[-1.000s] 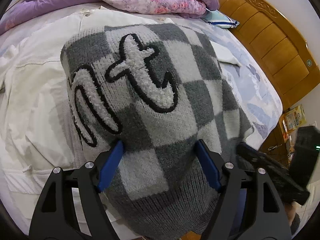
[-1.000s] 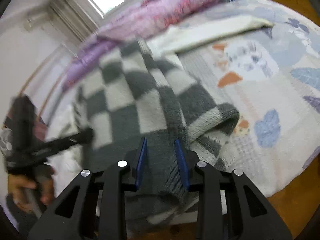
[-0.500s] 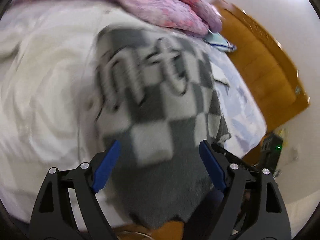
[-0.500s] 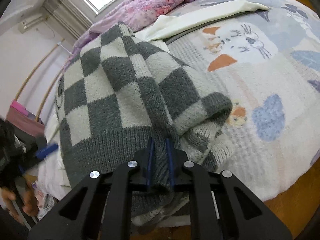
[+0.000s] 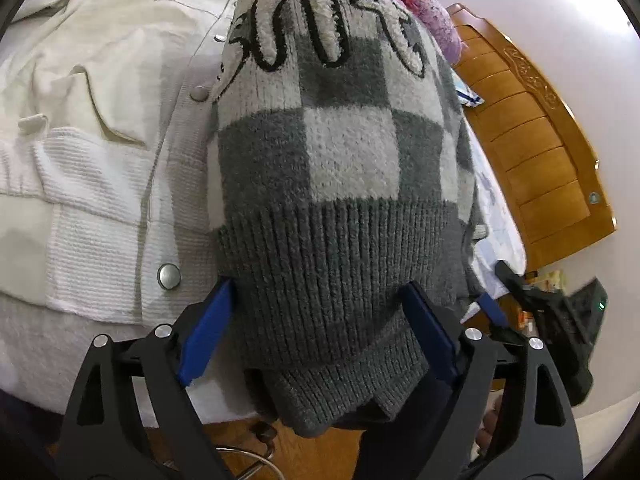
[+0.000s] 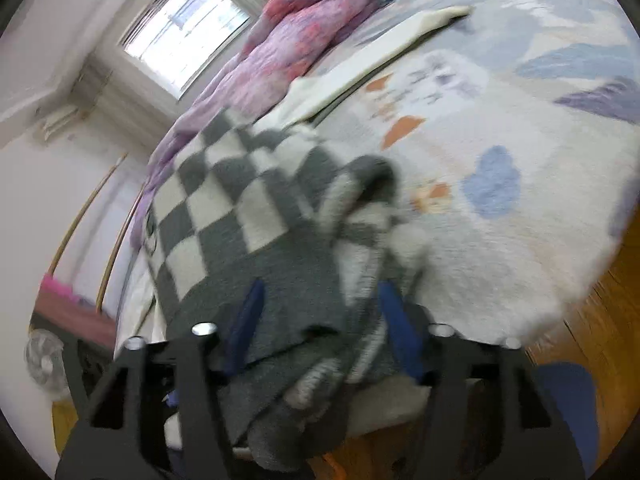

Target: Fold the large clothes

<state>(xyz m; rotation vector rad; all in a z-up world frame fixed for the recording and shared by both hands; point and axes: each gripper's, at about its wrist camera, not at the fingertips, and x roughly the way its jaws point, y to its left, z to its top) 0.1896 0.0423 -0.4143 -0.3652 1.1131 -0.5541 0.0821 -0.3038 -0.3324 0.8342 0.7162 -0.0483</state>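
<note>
My right claw (image 6: pixel 320 320) just popped open off the one checkered sweater (image 5: pixel 340 168); my left claw (image 5: pixel 316 332) spread wider, hem loose between both pairs of pads. It's draped over the bed's (image 6: pixel 500 248) near edge, beside one white jacket (image 5: pixel 92 152).

A grey-and-white checkered knit sweater (image 5: pixel 340 152) lies folded on a bed, partly over a cream jacket. Fuzzy white lettering outlined in black crosses its chest. Its dark grey ribbed hem hangs over the mattress edge, bunched.
</note>
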